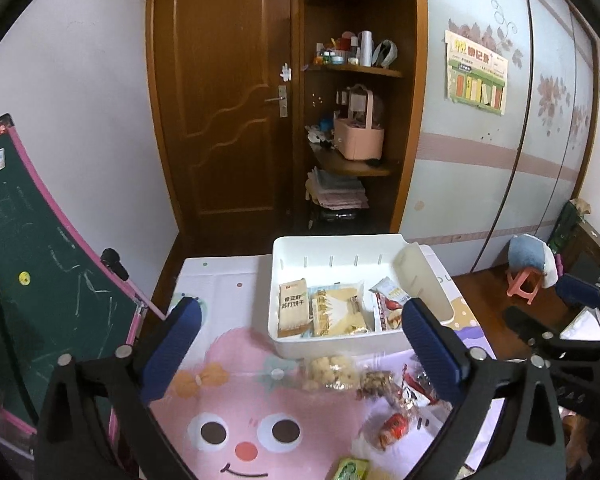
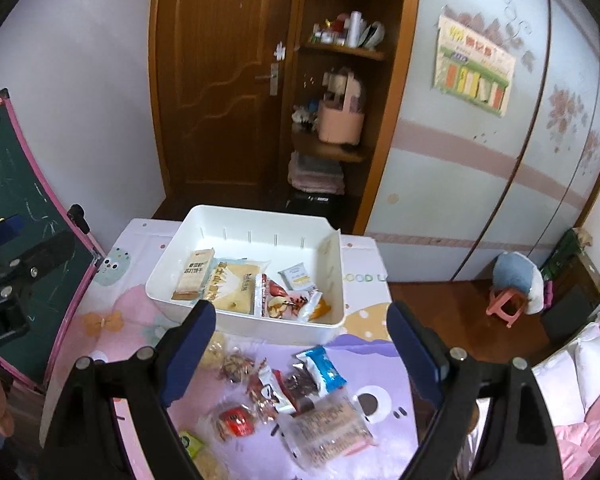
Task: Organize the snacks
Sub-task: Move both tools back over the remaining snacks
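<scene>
A white bin [image 1: 340,345] stands on the cartoon mat and holds a soda cracker pack [image 1: 294,307], a yellow pack [image 1: 340,311] and a red-and-white pack [image 1: 388,309]. Loose snacks lie in front of it: a clear bag of puffs [image 1: 332,372], nuts [image 1: 376,384], a red round snack [image 1: 396,426] and a green pack [image 1: 352,470]. My left gripper [image 1: 302,312] hangs open above them, holding nothing. In the right wrist view the bin [image 2: 276,330] sits beyond a blue pack [image 2: 324,368] and a large clear wafer pack [image 2: 328,428]. My right gripper [image 2: 300,312] is open and holds nothing.
A green chalkboard with a pink frame [image 1: 28,260] leans at the table's left edge. Behind the table are a brown door [image 1: 220,100] and open shelves [image 1: 356,120]. A pink stool [image 1: 522,286] stands on the floor to the right. Pillows [image 2: 580,360] lie at far right.
</scene>
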